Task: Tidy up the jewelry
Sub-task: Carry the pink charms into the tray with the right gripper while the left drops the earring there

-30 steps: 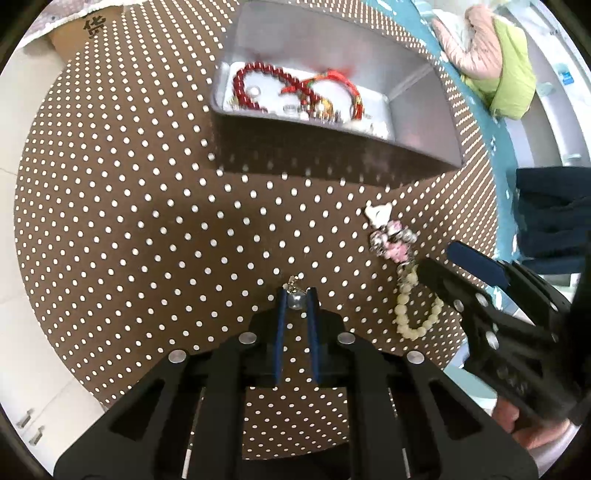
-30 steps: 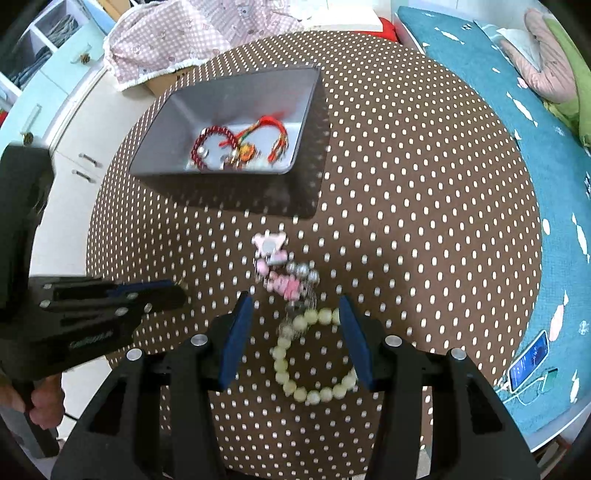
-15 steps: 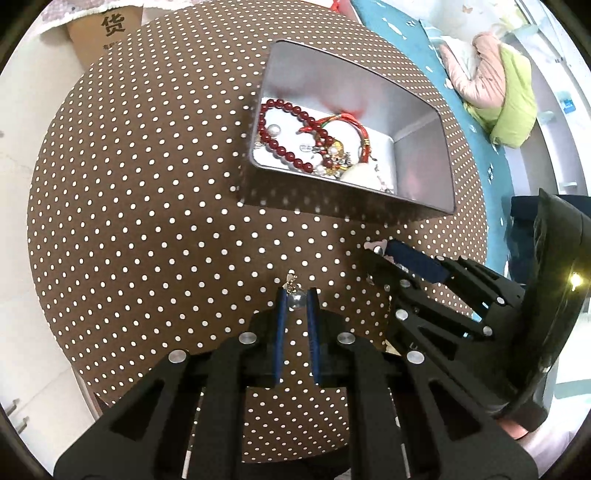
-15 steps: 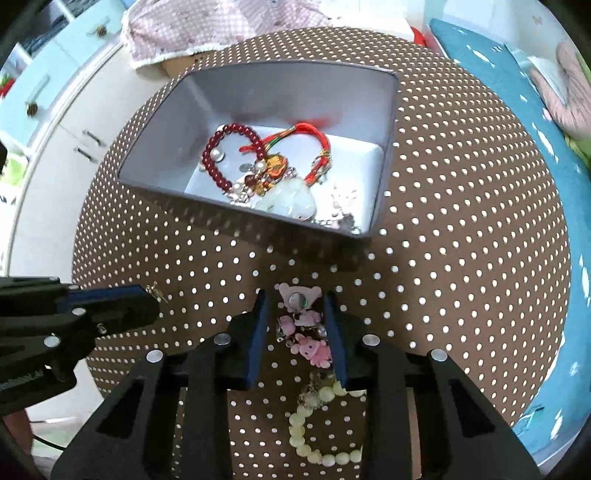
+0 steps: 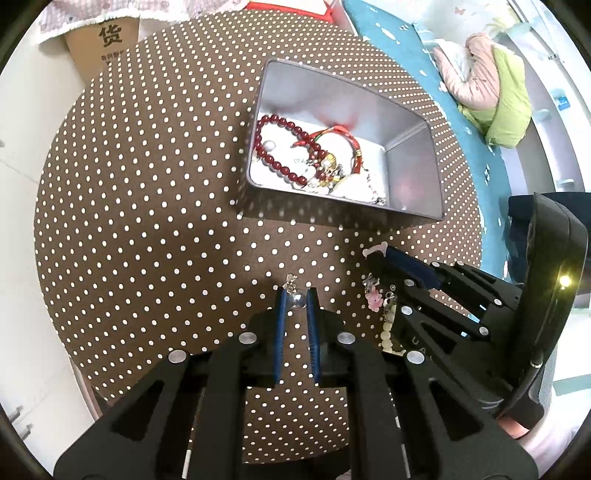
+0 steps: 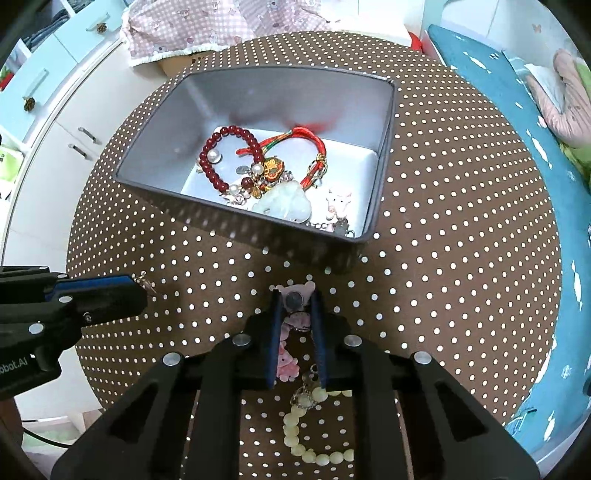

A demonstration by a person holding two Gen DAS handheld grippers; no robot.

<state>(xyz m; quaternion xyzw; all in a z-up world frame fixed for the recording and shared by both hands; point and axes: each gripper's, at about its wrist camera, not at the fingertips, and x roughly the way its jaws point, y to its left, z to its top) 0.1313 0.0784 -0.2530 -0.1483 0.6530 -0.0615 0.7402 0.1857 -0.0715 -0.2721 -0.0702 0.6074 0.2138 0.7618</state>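
A grey metal box [image 5: 413, 218] [image 6: 384, 147] sits on the brown dotted round table and holds a red bead bracelet [image 6: 210, 166], a red cord bracelet [image 6: 314, 147] and a pale jade pendant [image 6: 284, 205]. My left gripper [image 5: 295, 300] is shut on a small silver bead earring [image 5: 296, 300] above the table. My right gripper [image 6: 294, 300] is shut on the pink bear charm [image 6: 293, 298] of a pale green bead bracelet [image 6: 314, 454], which trails back under the fingers.
The round table [image 6: 461, 258] has a cardboard box [image 5: 107, 40] and a checked cloth [image 6: 221, 26] behind it. A teal bed [image 6: 535, 129] with clothes lies to the right. White cabinets [image 6: 55, 103] stand to the left.
Both grippers moved forward toward the box. The right gripper closed from wide open onto the pink charm of the green bead bracelet. The left kept holding the earring.
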